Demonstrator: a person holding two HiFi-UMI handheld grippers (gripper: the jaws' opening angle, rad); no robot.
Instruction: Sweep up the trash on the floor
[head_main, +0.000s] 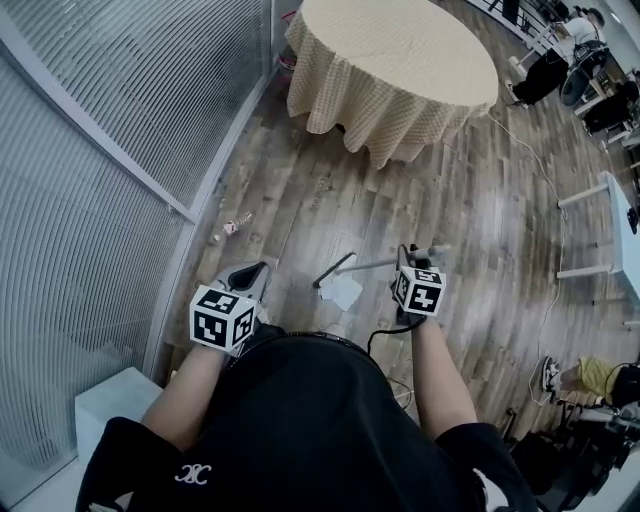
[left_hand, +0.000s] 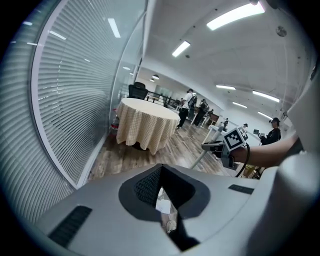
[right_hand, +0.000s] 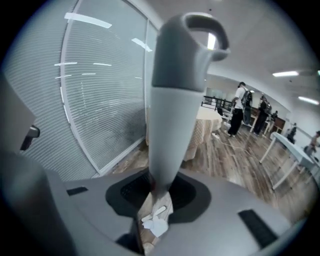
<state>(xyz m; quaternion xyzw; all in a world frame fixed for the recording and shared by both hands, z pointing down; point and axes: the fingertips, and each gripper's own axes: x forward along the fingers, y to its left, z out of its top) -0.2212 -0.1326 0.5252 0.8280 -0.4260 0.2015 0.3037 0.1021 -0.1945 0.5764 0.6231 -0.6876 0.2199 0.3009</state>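
Small bits of trash (head_main: 231, 227) lie on the wood floor beside the glass wall. A white paper scrap (head_main: 346, 292) lies in front of me, also visible below the jaws as paper (right_hand: 156, 225). My right gripper (head_main: 418, 262) is shut on a grey handle (right_hand: 172, 115) with a loop at its top; that handle (head_main: 385, 262) slants down-left to a dark narrow head (head_main: 334, 271) on the floor. My left gripper (head_main: 252, 277) hovers to the left of the scrap, jaws together with nothing between them (left_hand: 162, 192). The right gripper (left_hand: 227, 145) shows in the left gripper view.
A round table with a checked cloth (head_main: 400, 60) stands ahead. A blinded glass wall (head_main: 100, 150) runs along the left. A white table (head_main: 620, 225) and a floor cable (head_main: 540, 170) are at the right. People stand far back (right_hand: 242, 107). A white box (head_main: 110, 400) sits at the lower left.
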